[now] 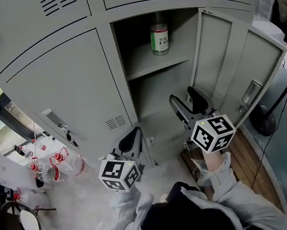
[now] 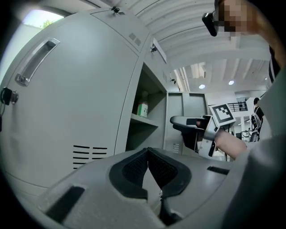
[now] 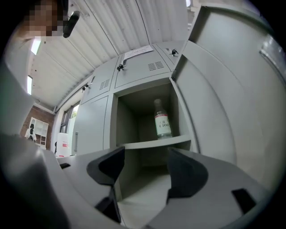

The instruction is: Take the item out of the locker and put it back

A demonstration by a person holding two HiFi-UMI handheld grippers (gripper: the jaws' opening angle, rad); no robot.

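Observation:
A clear bottle with a green-and-white label stands upright on the upper shelf of the open locker. It also shows in the right gripper view as the bottle and in the left gripper view as the bottle. My right gripper is open and empty. It is held in front of the lower compartment, below the bottle and well apart from it. Its jaws frame the shelf in the right gripper view, right gripper. My left gripper hangs lower left by the closed door, shut with its pads touching and nothing in them.
The locker door swings open to the right. A closed locker door with vents is on the left. Water jugs with red caps and a black stool stand at lower left. A round black base sits at right.

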